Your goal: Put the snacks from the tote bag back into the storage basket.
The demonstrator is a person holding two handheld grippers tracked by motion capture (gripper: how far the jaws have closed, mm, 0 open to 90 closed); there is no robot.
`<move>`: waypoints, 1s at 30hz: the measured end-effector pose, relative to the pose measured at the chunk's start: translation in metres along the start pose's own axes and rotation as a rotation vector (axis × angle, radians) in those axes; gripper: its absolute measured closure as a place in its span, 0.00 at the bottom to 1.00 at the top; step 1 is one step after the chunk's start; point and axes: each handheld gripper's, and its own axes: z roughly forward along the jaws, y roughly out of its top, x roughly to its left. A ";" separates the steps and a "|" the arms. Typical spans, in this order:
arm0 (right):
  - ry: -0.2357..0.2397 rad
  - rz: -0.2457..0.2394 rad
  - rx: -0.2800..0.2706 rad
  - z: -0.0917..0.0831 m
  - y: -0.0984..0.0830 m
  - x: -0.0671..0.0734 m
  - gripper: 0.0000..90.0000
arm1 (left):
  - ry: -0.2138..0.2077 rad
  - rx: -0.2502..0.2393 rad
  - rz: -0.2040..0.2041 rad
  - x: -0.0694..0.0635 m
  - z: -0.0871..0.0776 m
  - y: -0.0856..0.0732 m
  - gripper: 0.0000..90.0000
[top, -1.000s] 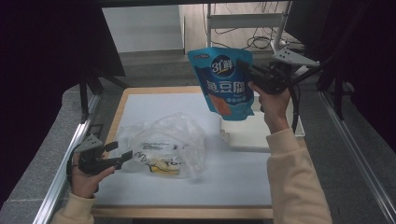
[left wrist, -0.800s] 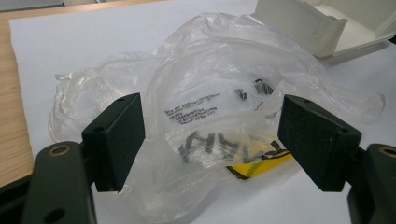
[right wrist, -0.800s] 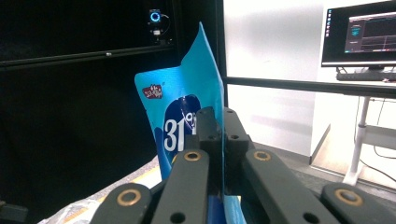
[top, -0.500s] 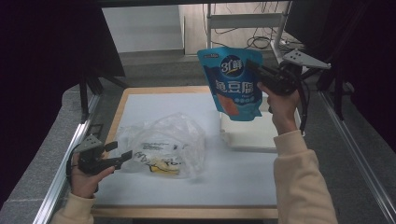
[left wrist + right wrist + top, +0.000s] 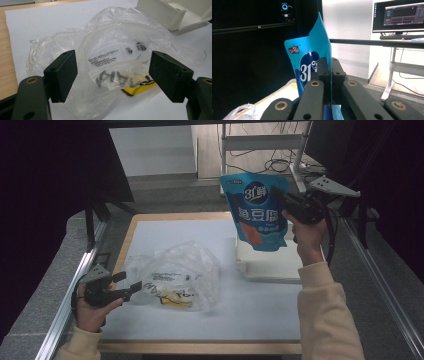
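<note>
Two grippers, right gripper (image 5: 286, 206) clamped on blue pouch (image 5: 257, 212) upper right, left gripper (image 5: 131, 287) open beside clear plastic bag (image 5: 175, 275) lower left.

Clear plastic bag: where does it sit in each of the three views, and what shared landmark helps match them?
High view: the clear plastic bag lies crumpled left of centre on the white sheet, just ahead of the left hand-held gripper.
Left gripper view: it spreads across the middle, beyond the open jaws.
Right gripper view: a small part at the bottom-left corner.
Shared landmark: the white tray.
</note>
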 end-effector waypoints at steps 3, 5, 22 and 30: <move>-0.003 0.000 0.004 0.001 -0.003 -0.002 0.99 | 0.000 0.000 0.000 0.000 0.000 0.000 0.26; -0.007 0.002 0.007 0.001 -0.005 -0.004 0.99 | 0.000 0.000 0.000 0.000 0.000 0.000 0.26; -0.038 0.027 0.034 0.009 -0.026 -0.025 0.99 | 0.003 0.006 0.003 -0.002 0.002 0.000 0.26; -0.036 0.043 0.045 0.016 -0.038 -0.032 0.99 | 0.006 0.005 0.003 -0.002 0.002 0.000 0.26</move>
